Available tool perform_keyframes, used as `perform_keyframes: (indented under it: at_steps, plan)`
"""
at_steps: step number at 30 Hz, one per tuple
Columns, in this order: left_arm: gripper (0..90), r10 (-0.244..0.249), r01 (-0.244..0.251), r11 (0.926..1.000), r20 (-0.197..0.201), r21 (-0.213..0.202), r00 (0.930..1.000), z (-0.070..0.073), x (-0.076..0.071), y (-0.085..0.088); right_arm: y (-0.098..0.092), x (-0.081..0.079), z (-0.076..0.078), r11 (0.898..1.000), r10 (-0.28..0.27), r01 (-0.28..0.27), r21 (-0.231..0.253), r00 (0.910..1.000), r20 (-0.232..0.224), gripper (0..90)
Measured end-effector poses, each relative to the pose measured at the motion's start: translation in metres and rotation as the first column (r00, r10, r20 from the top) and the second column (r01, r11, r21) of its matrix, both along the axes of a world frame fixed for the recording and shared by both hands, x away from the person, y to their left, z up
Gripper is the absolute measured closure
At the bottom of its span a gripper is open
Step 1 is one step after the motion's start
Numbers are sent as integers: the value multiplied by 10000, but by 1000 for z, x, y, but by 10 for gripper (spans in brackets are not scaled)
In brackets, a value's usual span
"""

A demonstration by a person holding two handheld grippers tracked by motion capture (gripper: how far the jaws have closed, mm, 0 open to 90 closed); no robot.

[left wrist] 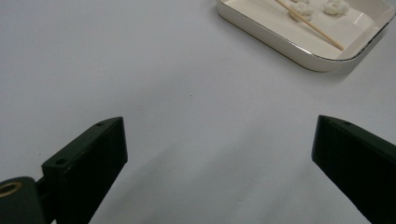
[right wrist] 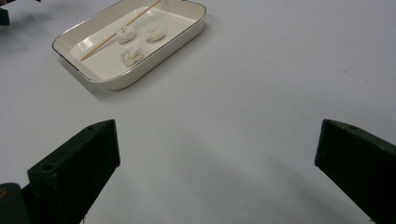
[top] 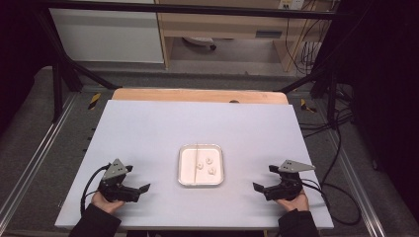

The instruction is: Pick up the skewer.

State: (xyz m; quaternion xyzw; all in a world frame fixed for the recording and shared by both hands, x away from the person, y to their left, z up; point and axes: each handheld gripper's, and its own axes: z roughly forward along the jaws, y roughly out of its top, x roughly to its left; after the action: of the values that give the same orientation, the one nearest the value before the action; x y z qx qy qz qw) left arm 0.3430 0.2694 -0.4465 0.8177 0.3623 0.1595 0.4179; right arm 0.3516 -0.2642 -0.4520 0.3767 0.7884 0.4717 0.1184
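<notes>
A large rectangular table top (top: 148, 128), matt and pale grey-white with a smooth surface, carries everything; behind it a strip of light wooden board (top: 197, 95) shows along its far edge. Near the middle of the table top, somewhat toward the person's side, stands a shallow rectangular tray (top: 184, 177), cream-white and glossy like glazed ceramic or enamel, with rounded corners and a thin dark line along its rim. To the left of the tray, well apart from it, the left gripper (top: 140, 178) is held by a hand (top: 104, 202) in a dark sleeve; it is made of black hard plastic with a grey three-cornered plate on top, and its two flat, block-shaped jaws are spread wide with nothing between them. To the right of the tray, at a similar distance, the right gripper (top: 264, 177) is held by the other hand (top: 292, 202); its jaws also stand wide apart and hold nothing. Inside the tray a thin, straight wooden stick (top: 197, 162) lies lengthwise in the left half, its far end resting on the rim. Beside the stick, in the right half of the tray, lie three small white lumps (right wrist: 133, 54) with a rough, crumbly surface, close together but not touching.
</notes>
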Motion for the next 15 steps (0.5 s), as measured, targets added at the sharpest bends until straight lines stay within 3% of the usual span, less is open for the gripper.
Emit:
perform_keyframes:
  at_steps: [15]
  plan:
    - [35,-189,189,9998,-18,22,9998,2,1,-8,1,0,0,10000,-31,31,2,10000,6,6]
